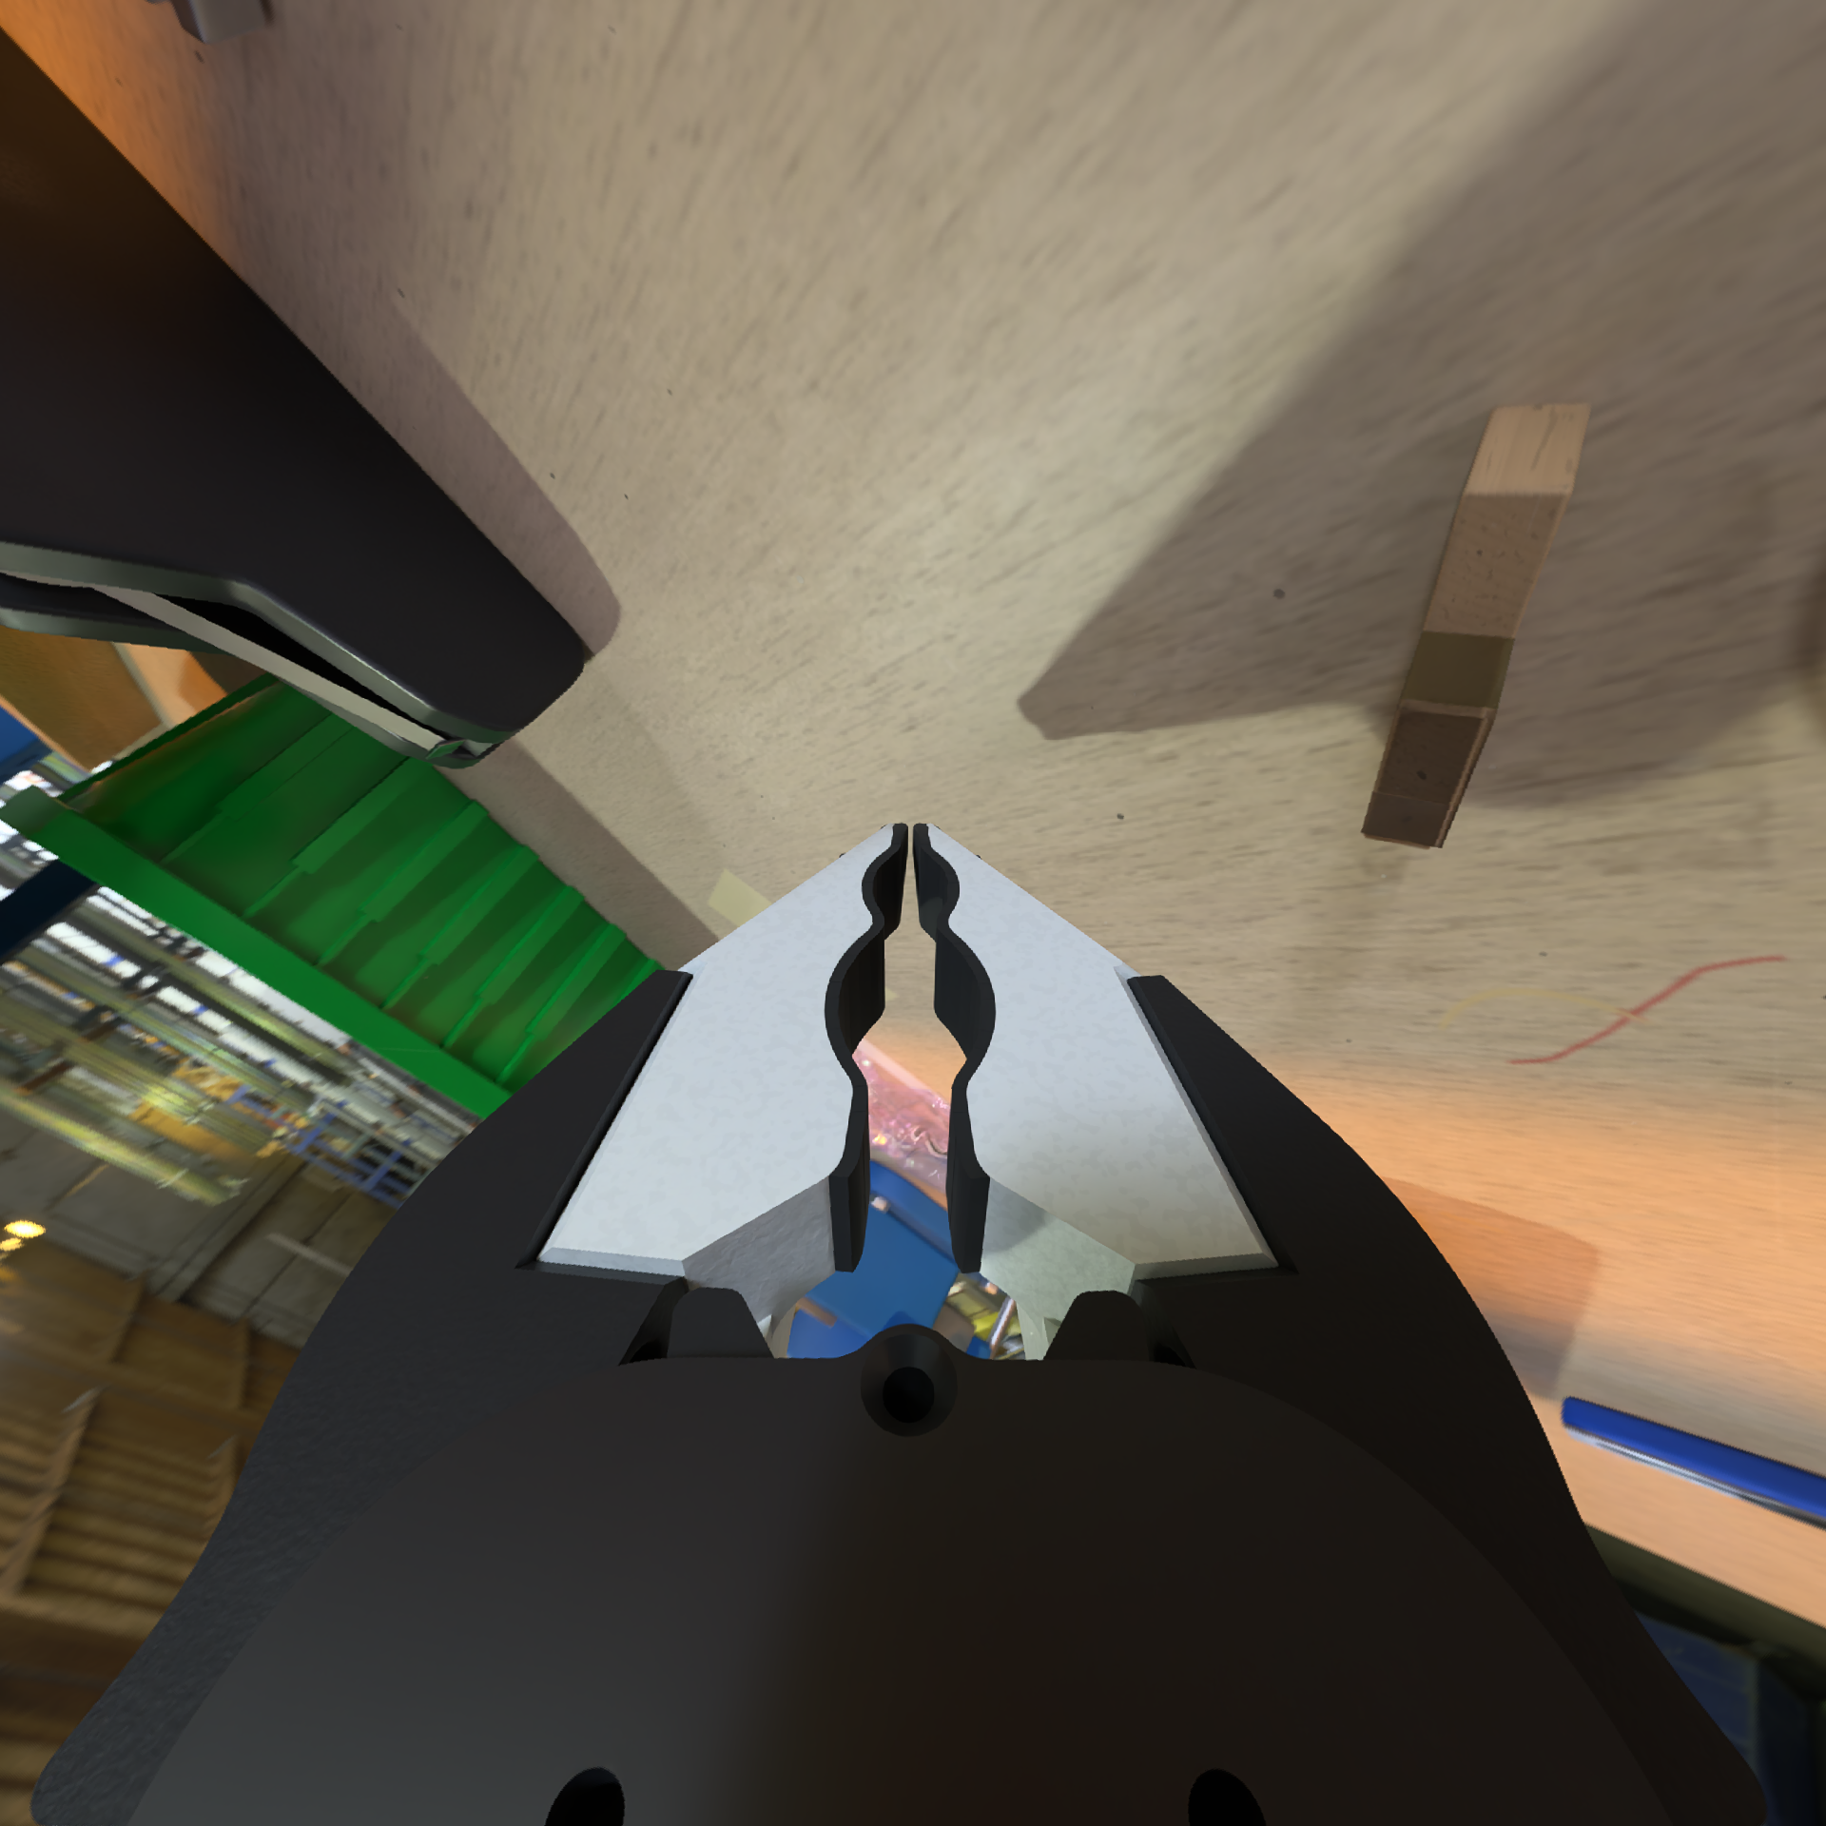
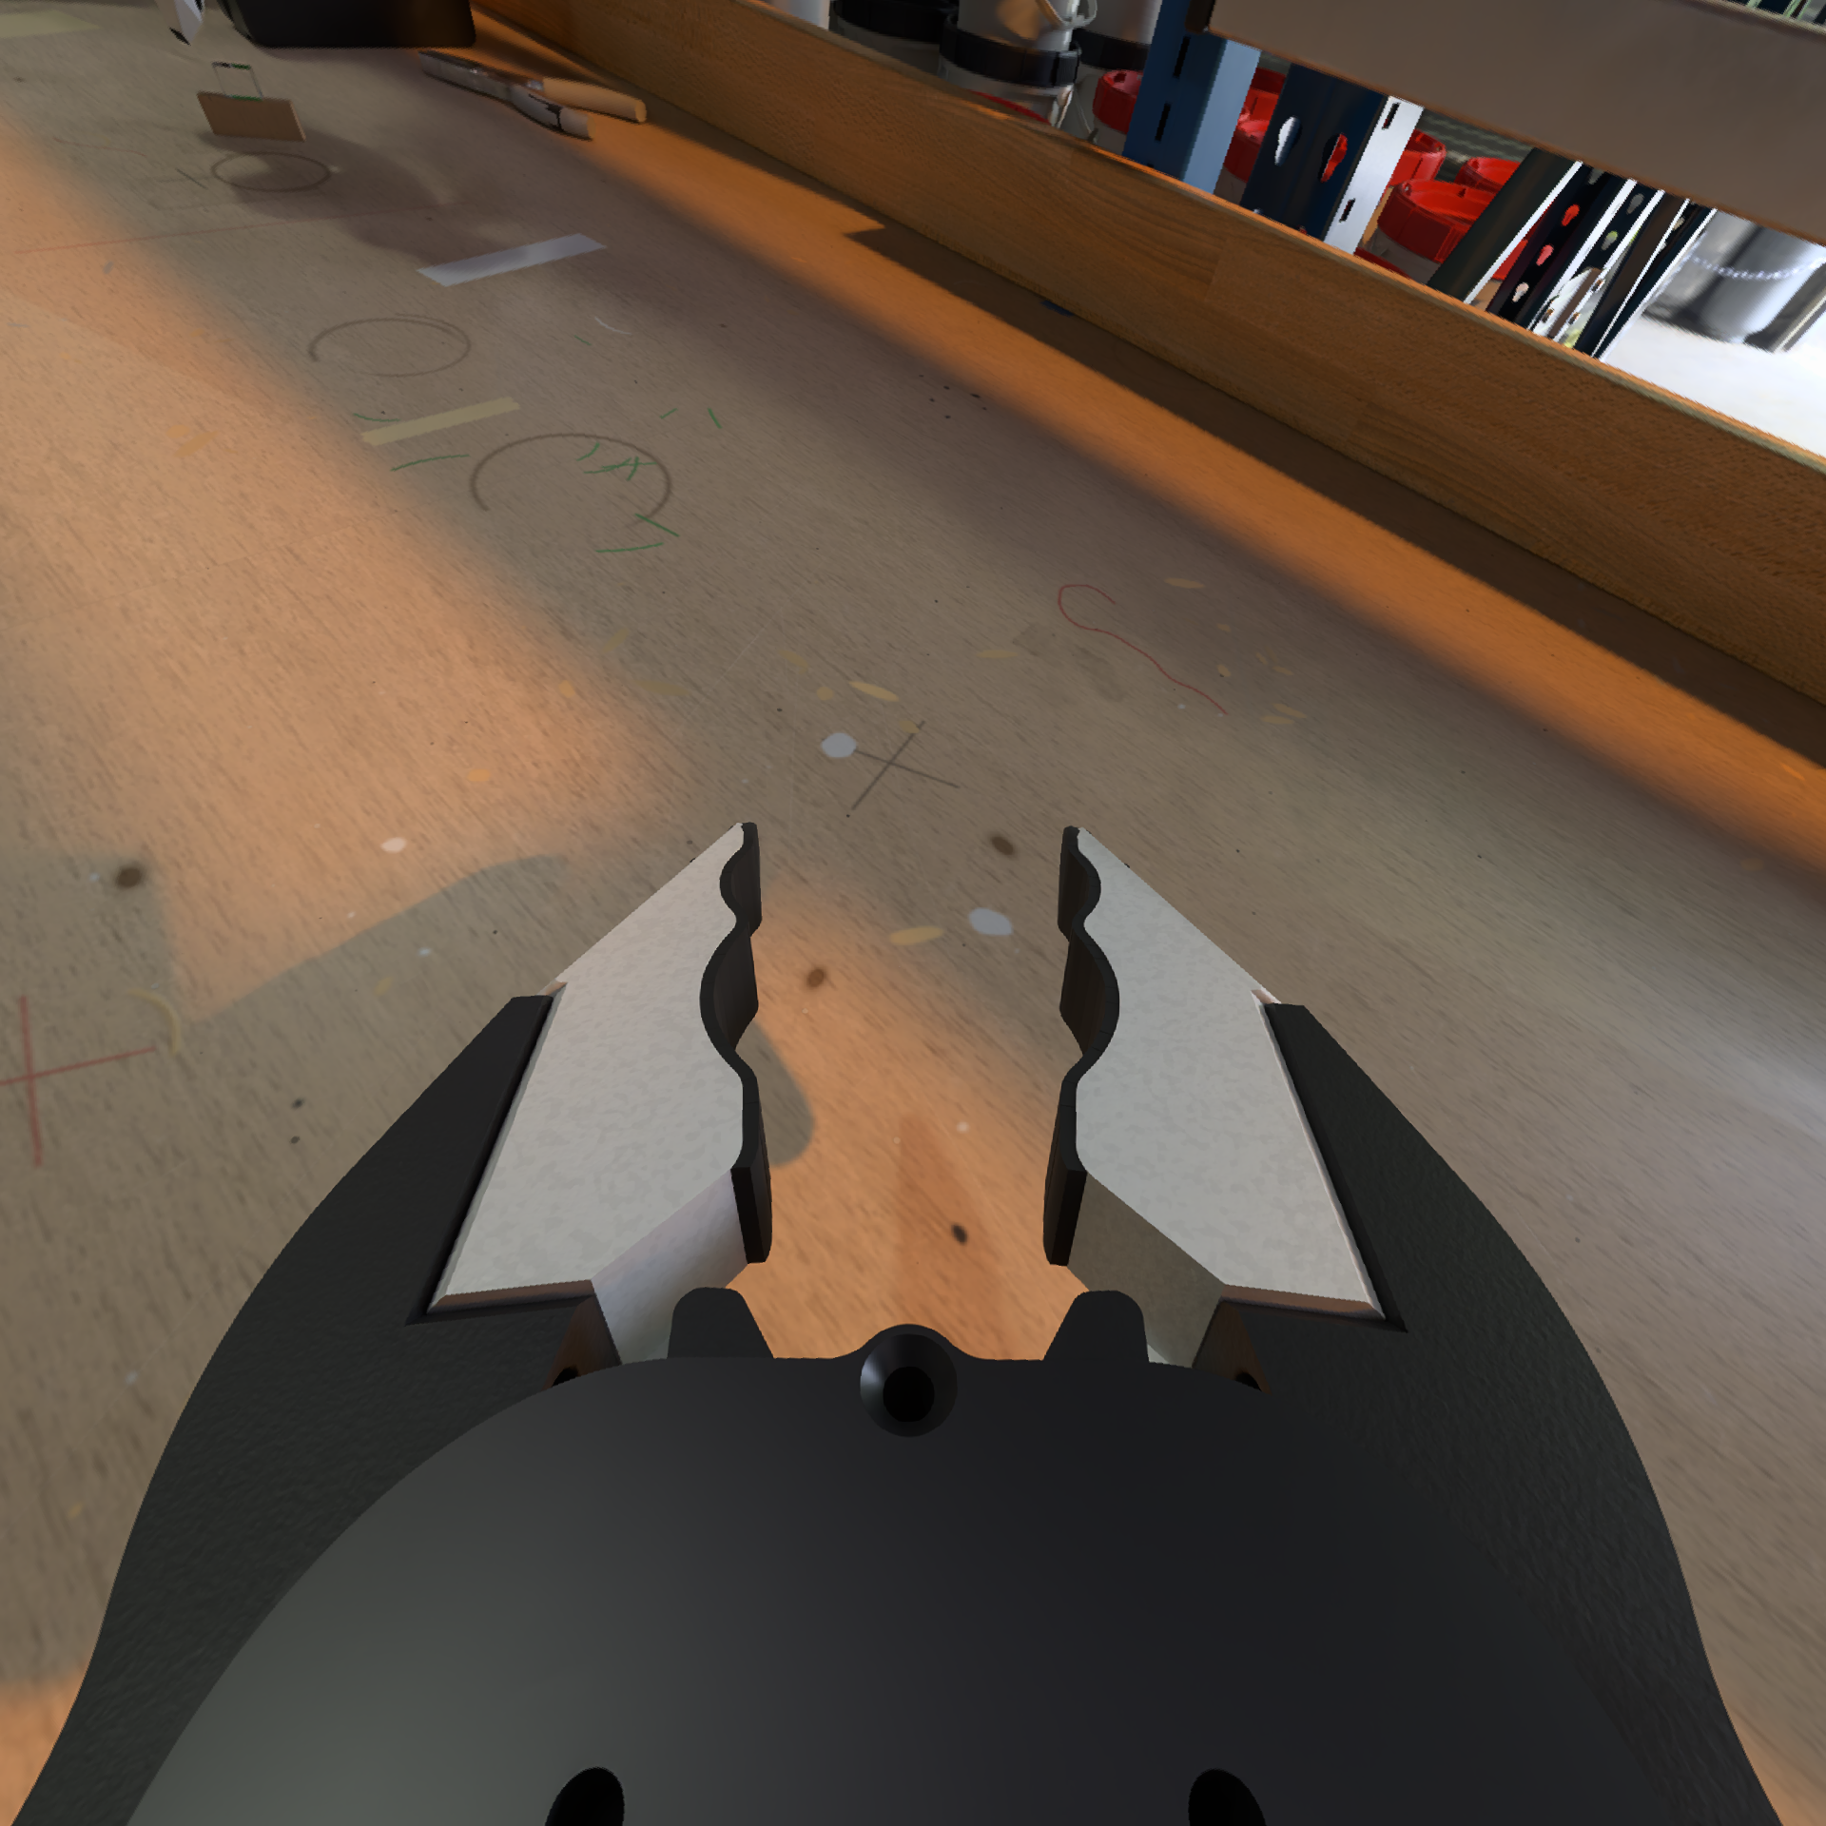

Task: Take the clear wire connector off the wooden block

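Note:
The wooden block lies on the worktop, up and to the right of my left gripper and well apart from it. A dull see-through band crosses the block; I cannot tell if it is the connector. The left gripper is shut and holds nothing. In the right wrist view the block is small and far off at the top left, with the clear wire connector standing on it. My right gripper is open and empty, low over bare worktop.
A black flat object with a silver edge and a green bin are left of the left gripper. A blue pen lies at lower right. A wooden rail borders the worktop; pale-handled tools lie beside it.

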